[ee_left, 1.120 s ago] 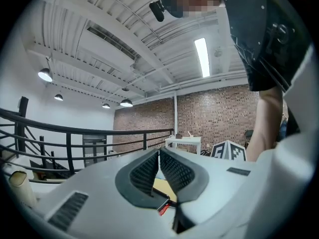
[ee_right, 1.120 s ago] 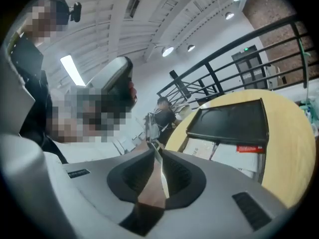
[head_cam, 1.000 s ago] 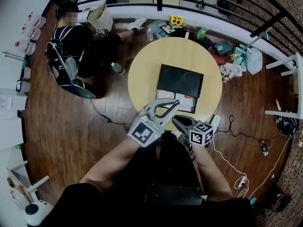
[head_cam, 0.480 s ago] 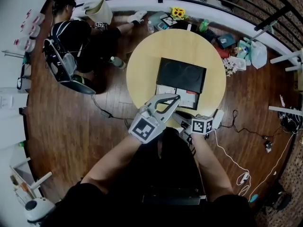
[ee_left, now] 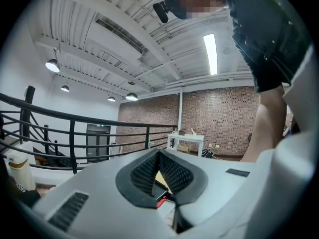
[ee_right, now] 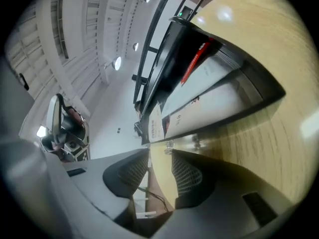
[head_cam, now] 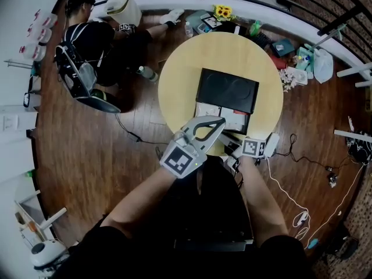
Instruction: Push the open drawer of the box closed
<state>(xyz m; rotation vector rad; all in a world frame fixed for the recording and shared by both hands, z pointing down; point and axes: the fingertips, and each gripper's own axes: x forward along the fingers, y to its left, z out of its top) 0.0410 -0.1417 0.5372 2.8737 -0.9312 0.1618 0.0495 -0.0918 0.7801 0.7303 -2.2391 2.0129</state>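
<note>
On the left gripper [head_cam: 216, 121], jaws closed tip to tip with nothing between, held above the near edge of the round tabletop [head_cam: 180, 80]. On the right gripper [ee_right: 160, 156], jaws opening, with a gap between the pads and nothing in it, low at the same near edge, just in front of the drawer [head_cam: 224, 118]. Pulled out toward that edge, with white printed sheets and something red inside. Behind it, at the tabletop's middle, the black box [head_cam: 228, 90]. Off the far-left edge, on the wooden floor [head_cam: 87, 156], a seated person [head_cam: 93, 45].
</note>
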